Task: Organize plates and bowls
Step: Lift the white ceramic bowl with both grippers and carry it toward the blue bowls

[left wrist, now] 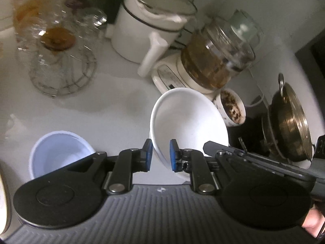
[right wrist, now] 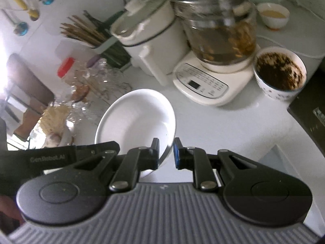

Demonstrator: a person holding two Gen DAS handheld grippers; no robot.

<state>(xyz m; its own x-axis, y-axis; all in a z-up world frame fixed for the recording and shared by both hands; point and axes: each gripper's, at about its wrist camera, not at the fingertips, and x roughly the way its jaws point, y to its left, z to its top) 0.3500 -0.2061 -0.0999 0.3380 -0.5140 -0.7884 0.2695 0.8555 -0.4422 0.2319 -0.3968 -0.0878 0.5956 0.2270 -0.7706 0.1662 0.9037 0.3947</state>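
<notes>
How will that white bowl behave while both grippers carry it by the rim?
The white bowl looks like glazed ceramic, so probably rigid but slick under the pads. The left gripper and right gripper each pinch only a thin rim edge, and it hangs tilted, so it could pivot or slip. Likely fragile over the hard counter.

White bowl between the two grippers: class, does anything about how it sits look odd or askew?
Yes. The white bowl is off the counter and tipped steeply, its opening facing sideways. The left gripper and right gripper each pinch its rim on opposite sides. It looks empty, so nothing is spilling.
</notes>
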